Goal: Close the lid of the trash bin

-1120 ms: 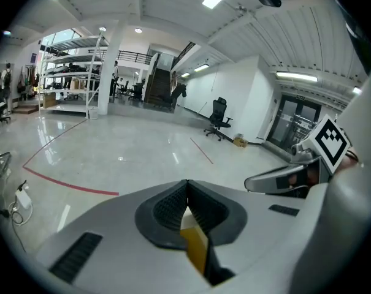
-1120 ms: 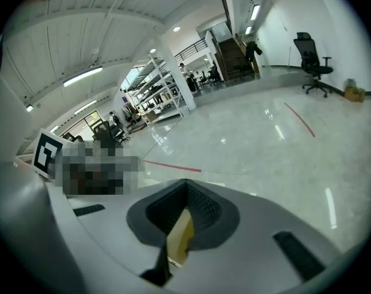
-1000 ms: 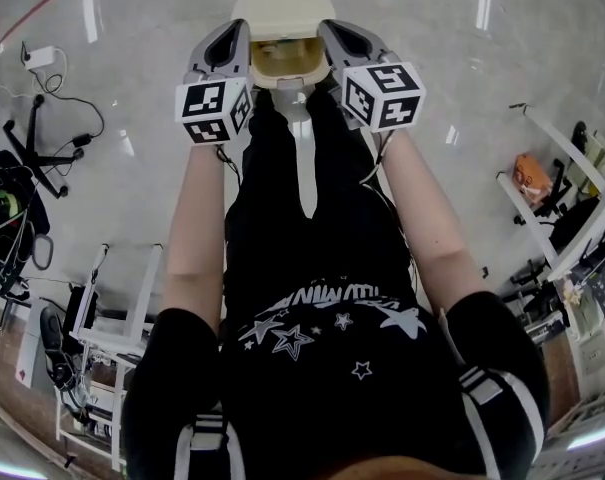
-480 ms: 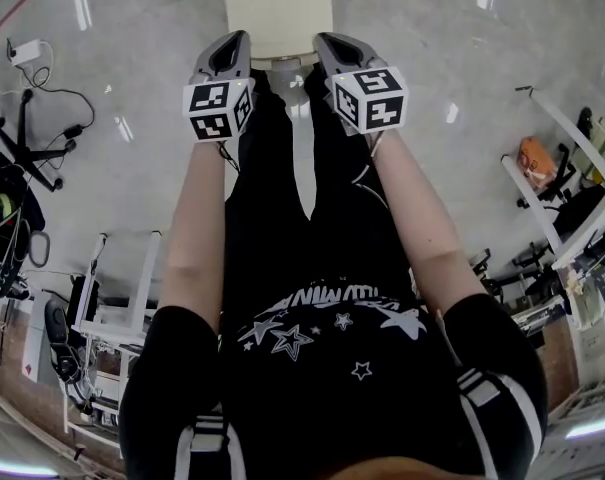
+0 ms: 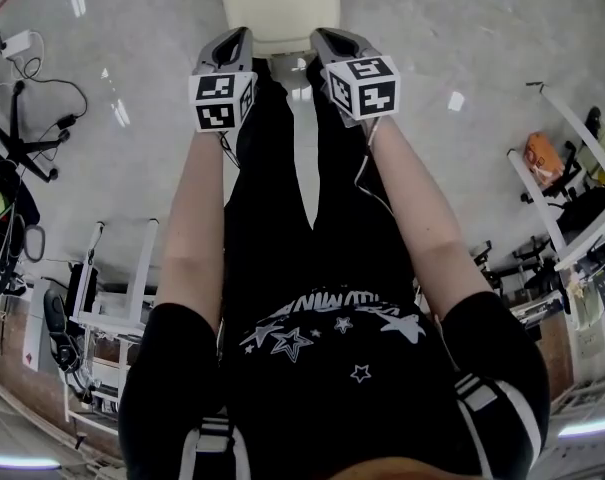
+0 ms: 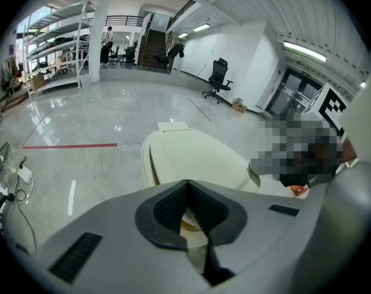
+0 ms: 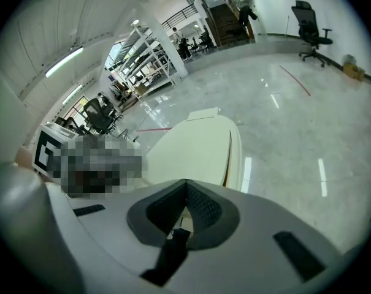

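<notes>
Cream plastic trash bin [image 5: 279, 3] is seen standing on the glossy grey floor [image 5: 462, 28]. Its cream domed lid [image 6: 194, 155] is lowered over the bin body. A thin dark seam is left along the lid's rim, with a yellow strip visible beneath it. Left gripper [image 5: 240, 38] and right gripper [image 5: 320, 38] are held at the bin's near edge, one towards each side. Both pairs of jaws are pressed together, with nothing gripped. Contact with the lid cannot be confirmed.
</notes>
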